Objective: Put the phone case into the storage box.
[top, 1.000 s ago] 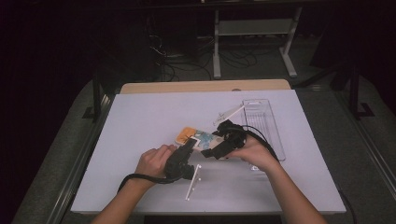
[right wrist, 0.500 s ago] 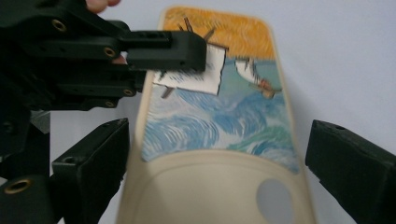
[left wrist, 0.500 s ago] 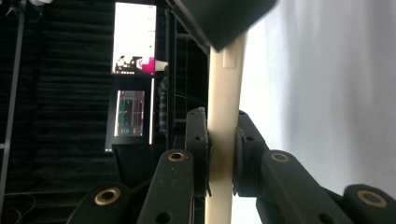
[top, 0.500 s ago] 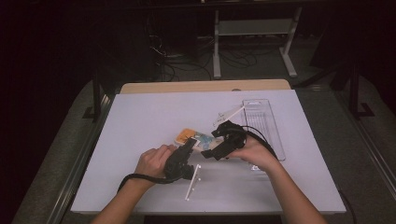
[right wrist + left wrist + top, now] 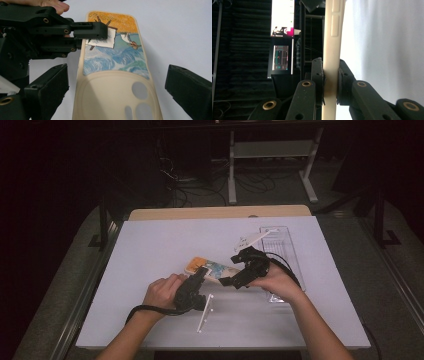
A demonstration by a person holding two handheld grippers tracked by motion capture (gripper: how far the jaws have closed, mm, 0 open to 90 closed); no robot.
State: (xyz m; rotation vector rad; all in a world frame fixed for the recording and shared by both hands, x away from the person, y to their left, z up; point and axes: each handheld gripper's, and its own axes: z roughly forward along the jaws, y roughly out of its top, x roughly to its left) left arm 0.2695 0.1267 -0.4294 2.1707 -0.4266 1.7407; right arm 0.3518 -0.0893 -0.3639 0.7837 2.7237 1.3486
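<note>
Right gripper view is showing the phone case (image 5: pixel 113 75) lying printed side up on the white bench (image 5: pixel 150 250). The left gripper (image 5: pixel 96 31) is clamping its side edge, probably steadying it, while the right gripper (image 5: pixel 231 281) is waiting with fingers apart around the camera-cutout end.

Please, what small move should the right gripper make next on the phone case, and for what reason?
Probably the right gripper should close on the camera-hole end of the phone case. Its jaws stand wide open on either side of that end, touching nothing, while the left gripper is already clamped on the case's edge. Closing would give a second hold, though what it is for I cannot tell.
</note>
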